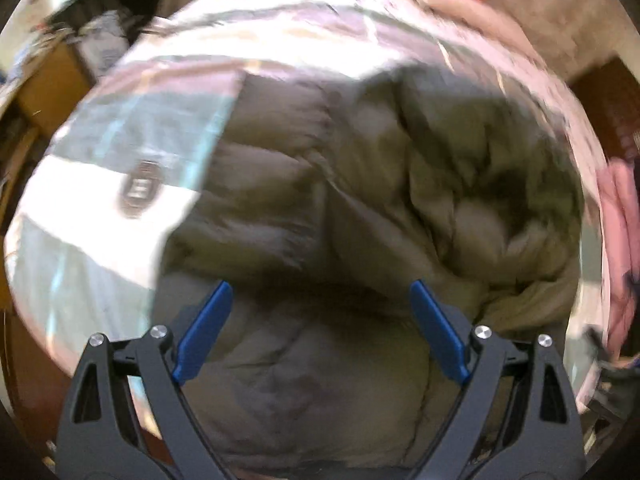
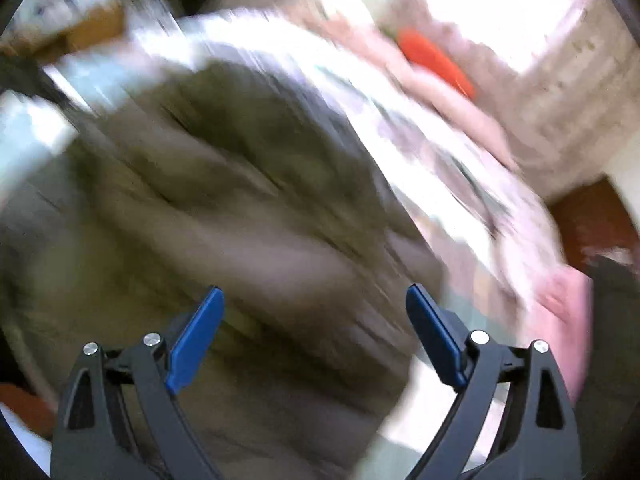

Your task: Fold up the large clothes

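Observation:
A large olive-grey quilted puffer jacket (image 1: 360,200) lies bunched on a bed with a pale patterned sheet (image 1: 100,240). My left gripper (image 1: 320,292) is open and empty, hovering over the jacket's near part with nothing between its blue pads (image 1: 204,336). In the right wrist view the same jacket (image 2: 220,220) fills the left and middle, heavily blurred. My right gripper (image 2: 316,296) is open and empty above the jacket's right edge.
A pink garment (image 1: 624,216) lies at the bed's right edge, also in the right wrist view (image 2: 564,300). An orange item (image 2: 436,60) sits on pinkish bedding at the far side. Brown floor (image 2: 592,220) shows to the right. Cardboard boxes (image 1: 52,80) stand at the left.

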`<action>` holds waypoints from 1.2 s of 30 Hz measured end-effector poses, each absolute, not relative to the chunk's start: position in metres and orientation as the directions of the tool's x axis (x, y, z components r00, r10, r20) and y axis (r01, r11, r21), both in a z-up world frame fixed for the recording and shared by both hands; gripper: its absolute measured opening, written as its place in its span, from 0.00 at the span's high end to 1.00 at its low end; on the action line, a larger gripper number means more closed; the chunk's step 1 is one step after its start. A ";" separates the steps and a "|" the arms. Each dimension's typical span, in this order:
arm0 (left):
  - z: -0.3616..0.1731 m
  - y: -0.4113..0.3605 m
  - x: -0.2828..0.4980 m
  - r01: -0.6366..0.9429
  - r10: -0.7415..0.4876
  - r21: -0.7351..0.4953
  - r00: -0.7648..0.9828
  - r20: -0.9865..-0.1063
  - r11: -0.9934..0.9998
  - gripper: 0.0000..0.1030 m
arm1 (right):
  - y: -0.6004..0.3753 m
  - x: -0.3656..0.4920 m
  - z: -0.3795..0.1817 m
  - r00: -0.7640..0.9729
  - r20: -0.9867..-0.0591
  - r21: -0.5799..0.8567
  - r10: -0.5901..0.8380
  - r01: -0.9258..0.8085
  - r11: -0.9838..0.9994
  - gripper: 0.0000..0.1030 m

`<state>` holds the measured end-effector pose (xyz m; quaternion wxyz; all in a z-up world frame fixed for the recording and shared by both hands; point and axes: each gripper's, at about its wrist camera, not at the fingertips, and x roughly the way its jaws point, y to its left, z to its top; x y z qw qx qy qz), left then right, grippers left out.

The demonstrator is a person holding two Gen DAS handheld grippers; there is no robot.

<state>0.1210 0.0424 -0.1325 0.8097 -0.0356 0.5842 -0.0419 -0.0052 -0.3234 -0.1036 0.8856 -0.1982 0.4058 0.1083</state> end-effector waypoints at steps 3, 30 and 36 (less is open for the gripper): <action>-0.158 0.022 0.127 0.046 -0.051 -0.040 0.268 -0.962 0.998 0.11 | -0.319 -0.013 -0.092 0.645 -0.754 -0.216 0.127 -0.426 0.878 0.01; -0.159 0.078 0.149 -0.263 -0.232 -0.339 0.365 -0.902 0.903 0.11 | -0.292 0.061 -0.090 0.643 -0.594 0.459 0.484 -0.223 0.860 0.85; -0.126 0.067 0.140 -0.172 -0.184 -0.287 0.449 -0.874 0.942 0.11 | -0.248 0.013 -0.134 0.340 -0.872 0.121 0.351 -0.546 0.829 0.85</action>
